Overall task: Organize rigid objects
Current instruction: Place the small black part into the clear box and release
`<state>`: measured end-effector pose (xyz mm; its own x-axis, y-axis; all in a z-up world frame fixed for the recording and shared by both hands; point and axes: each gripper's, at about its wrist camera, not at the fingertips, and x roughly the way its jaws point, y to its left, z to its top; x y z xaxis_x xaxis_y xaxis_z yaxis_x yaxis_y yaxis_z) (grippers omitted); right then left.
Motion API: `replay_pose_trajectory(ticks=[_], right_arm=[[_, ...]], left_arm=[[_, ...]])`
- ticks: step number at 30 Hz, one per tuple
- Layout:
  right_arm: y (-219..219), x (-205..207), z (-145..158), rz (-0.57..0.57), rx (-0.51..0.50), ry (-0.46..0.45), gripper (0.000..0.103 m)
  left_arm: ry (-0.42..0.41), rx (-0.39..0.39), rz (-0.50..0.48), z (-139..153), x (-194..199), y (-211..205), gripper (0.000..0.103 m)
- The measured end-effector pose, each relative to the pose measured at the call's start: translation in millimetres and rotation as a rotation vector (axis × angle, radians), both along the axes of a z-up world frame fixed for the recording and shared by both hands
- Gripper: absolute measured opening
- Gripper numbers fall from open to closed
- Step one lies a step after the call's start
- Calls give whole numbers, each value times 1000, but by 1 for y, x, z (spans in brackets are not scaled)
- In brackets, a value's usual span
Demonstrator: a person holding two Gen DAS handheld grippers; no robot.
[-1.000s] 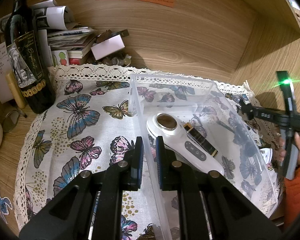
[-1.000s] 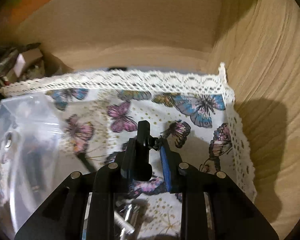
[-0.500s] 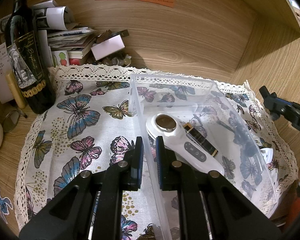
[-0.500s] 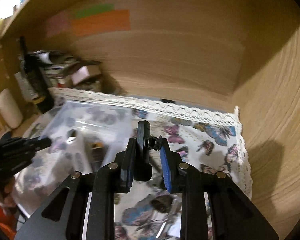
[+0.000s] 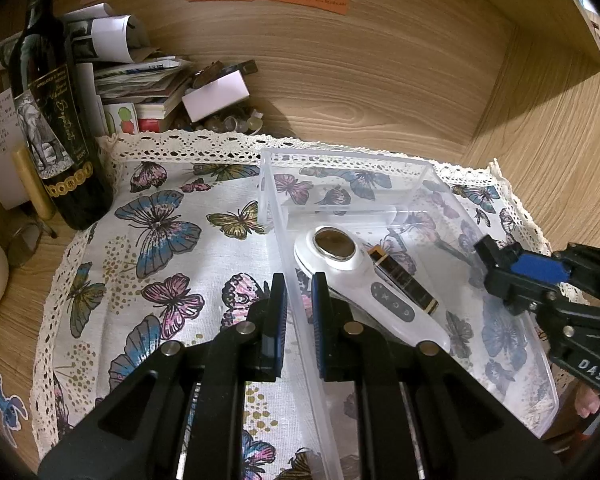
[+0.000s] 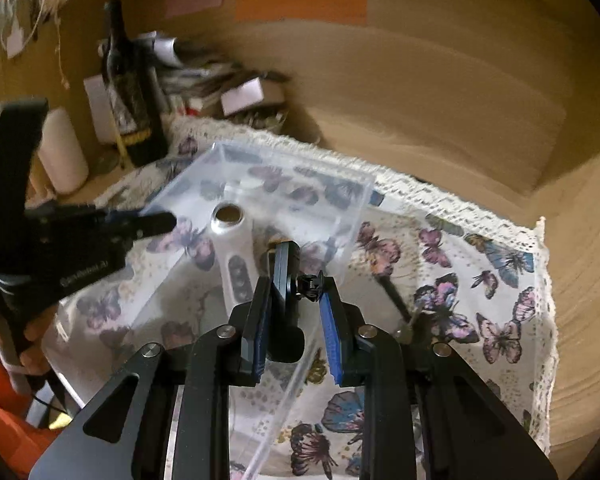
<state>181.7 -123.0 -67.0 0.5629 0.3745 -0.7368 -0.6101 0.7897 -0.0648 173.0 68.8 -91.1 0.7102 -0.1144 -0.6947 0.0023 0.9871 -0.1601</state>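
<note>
A clear plastic bin [image 5: 340, 160] stands on a butterfly cloth [image 5: 160, 240]. Inside it lie a white handheld device [image 5: 364, 280] with a round metal head and a dark rectangular bar [image 5: 404, 280]. My left gripper [image 5: 298, 300] is shut on the bin's left wall. My right gripper [image 6: 296, 304] is shut on a small black clip mount [image 6: 288, 280] and holds it above the bin's right wall [image 6: 352, 224]. The right gripper also shows in the left wrist view [image 5: 516, 268], over the bin's right side. The white device shows in the right wrist view [image 6: 236, 248].
A dark wine bottle [image 5: 52, 112] stands at the cloth's back left, beside stacked papers and a small white box [image 5: 216, 94]. A thin dark stick [image 6: 392, 296] lies on the cloth right of the bin. Wooden walls close in behind and to the right.
My right gripper swung left with the black clip mount, from over the cloth's right side to above the bin's right wall. My left gripper stayed clamped on the bin wall.
</note>
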Motion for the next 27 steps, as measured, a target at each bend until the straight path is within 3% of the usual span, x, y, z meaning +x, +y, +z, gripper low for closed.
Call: replay_pose_trajectory(ticks=[7, 17, 27], right_arm=[[11, 5, -4, 17, -56, -2, 22], [8, 0, 3, 13, -36, -3, 24], [-36, -4, 26, -128, 30, -49, 25]], left_arm=[[0, -2, 1, 0, 0, 0, 12], [0, -2, 1, 0, 0, 0, 12], [0, 0, 2, 0, 0, 0, 12]])
